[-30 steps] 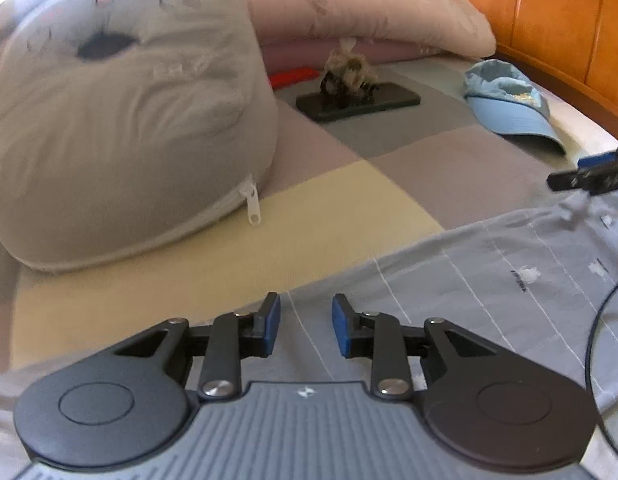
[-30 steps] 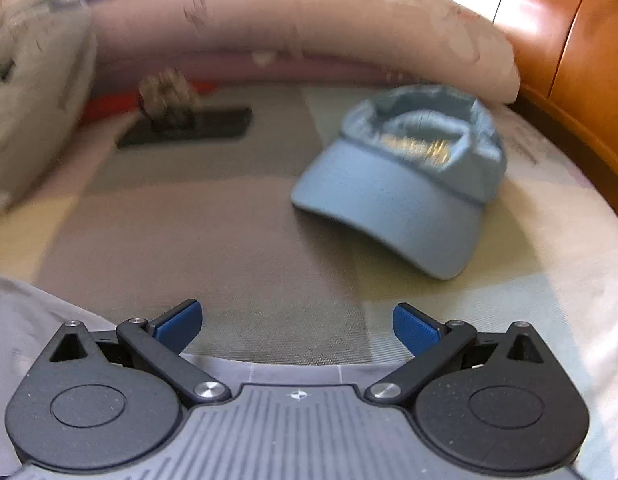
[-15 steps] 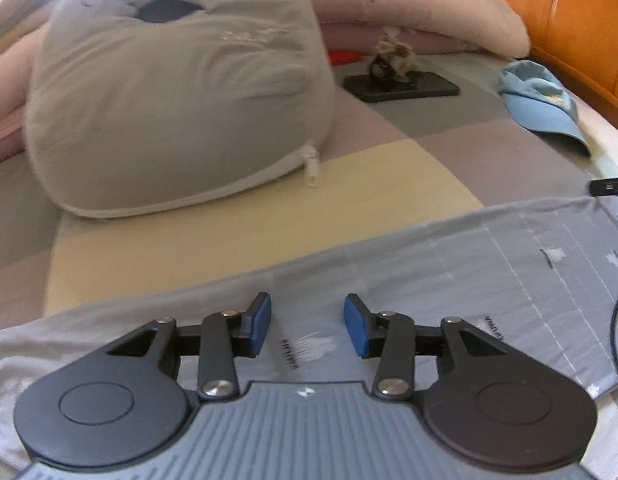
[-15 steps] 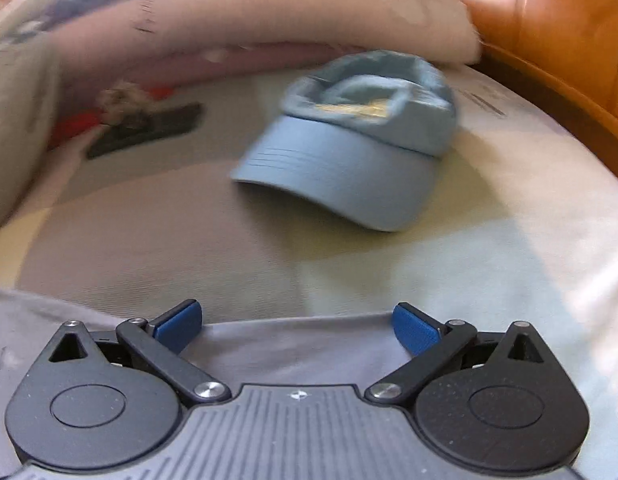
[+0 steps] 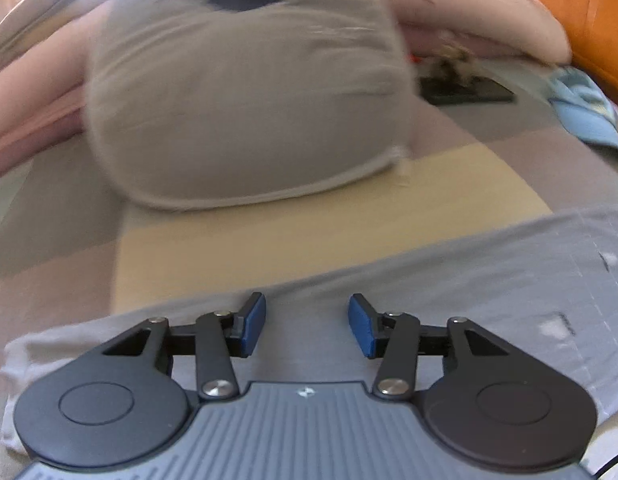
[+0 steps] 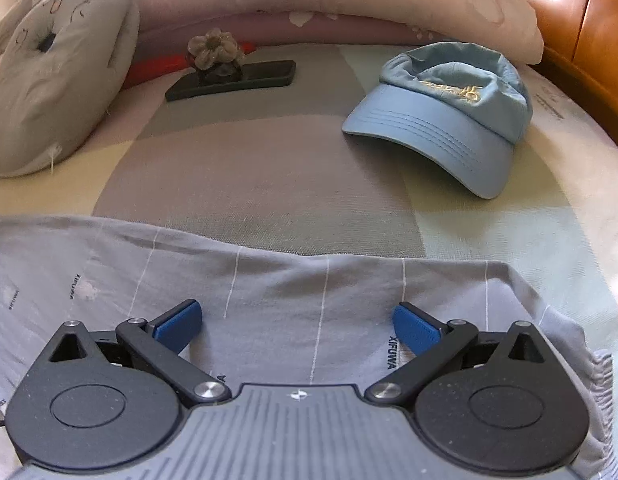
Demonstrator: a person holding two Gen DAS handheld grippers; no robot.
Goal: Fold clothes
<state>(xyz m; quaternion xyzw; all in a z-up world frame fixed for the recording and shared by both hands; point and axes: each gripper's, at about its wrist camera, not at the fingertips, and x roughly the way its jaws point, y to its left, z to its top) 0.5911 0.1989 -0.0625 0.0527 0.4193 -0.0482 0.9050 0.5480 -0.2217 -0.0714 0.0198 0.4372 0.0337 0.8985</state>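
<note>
Left wrist view, my left gripper (image 5: pixel 307 322): my fingers were opening, nothing between the blue pads (image 5: pixel 253 322), which hung over grey cloth without pinching it.
Left wrist view, garment (image 5: pixel 449 280): the grey garment lay flat on the bed (image 5: pixel 309 236), its far edge running just beyond my fingertips and its left end near the left side of the picture.
Left wrist view, surroundings: a big grey pillow (image 5: pixel 245 112) sat far behind the garment; the picture was blurred.
Right wrist view, my right gripper (image 6: pixel 297 326): my fingers stood wide apart and released, above the cloth and holding nothing.
Right wrist view, garment (image 6: pixel 269 292): thin white stripes ran across it; its far edge lay beyond my fingertips, and a gathered hem (image 6: pixel 601 376) showed at the near right.
Right wrist view, surroundings: a blue cap (image 6: pixel 445 112) lay far right, well apart from the cloth, and a dark phone (image 6: pixel 237 80) with a flower charm lay far centre.
Handling, my judgement: light, soft and limp, so it should sag and wrinkle when lifted, and a single layer may slip from a shallow pinch.
Where to take hold, my judgement: pinch the far edge at both ends, one end per gripper, so the fold would stay even.
</note>
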